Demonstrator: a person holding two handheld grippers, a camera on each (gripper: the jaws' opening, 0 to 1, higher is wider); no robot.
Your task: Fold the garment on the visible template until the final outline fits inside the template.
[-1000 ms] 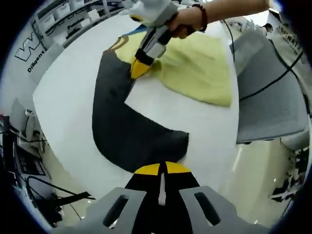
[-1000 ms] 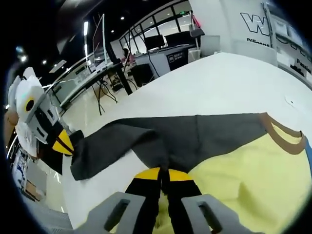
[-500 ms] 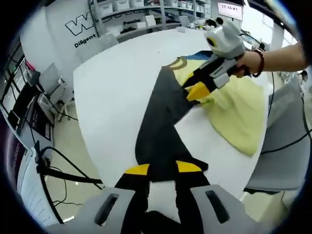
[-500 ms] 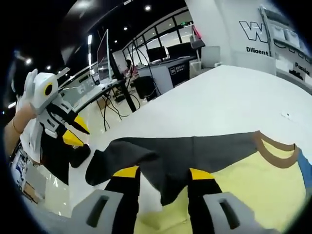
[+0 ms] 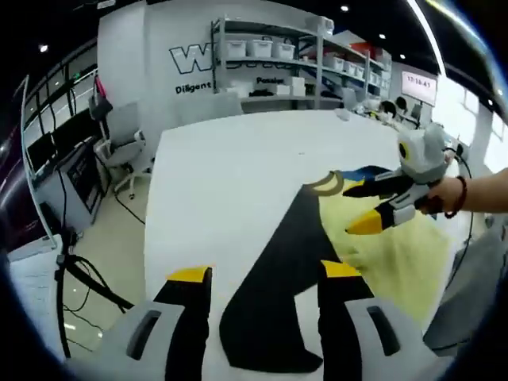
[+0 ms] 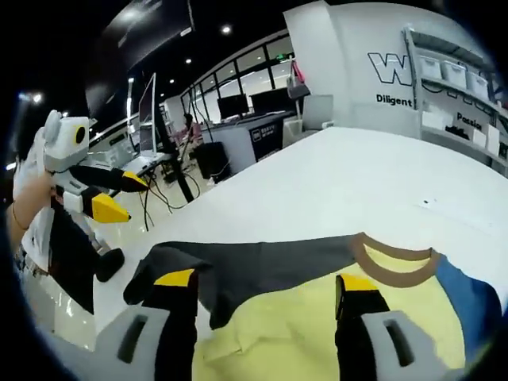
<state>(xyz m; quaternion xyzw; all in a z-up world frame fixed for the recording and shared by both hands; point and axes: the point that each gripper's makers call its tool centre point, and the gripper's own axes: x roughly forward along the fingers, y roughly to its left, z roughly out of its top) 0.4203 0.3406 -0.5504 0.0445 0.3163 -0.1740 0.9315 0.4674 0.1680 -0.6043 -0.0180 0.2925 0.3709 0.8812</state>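
Note:
The garment lies flat on the white table (image 5: 230, 175), with a yellow body (image 5: 381, 254), a dark grey sleeve side (image 5: 274, 302), a tan collar (image 5: 325, 184) and a blue patch (image 5: 369, 171). My left gripper (image 5: 265, 274) hovers open above the dark grey end, holding nothing. My right gripper (image 5: 357, 208) comes in from the right, open, above the yellow body. In the right gripper view, my right gripper (image 6: 267, 280) is open over the dark grey part (image 6: 262, 266) and yellow body (image 6: 302, 325). My left gripper (image 6: 125, 197) hangs open at the left, off the cloth.
Shelves with white bins (image 5: 270, 55) stand behind the table, and an office chair (image 5: 119, 151) is beside its left edge. Desks with monitors (image 6: 246, 103) lie beyond the far table edge (image 6: 238, 159). A hand (image 5: 456, 194) holds the right gripper.
Both grippers were shut on the garment a second ago; they have opened, let go and pulled back and up. The dark grey sleeve now lies loose on the table.

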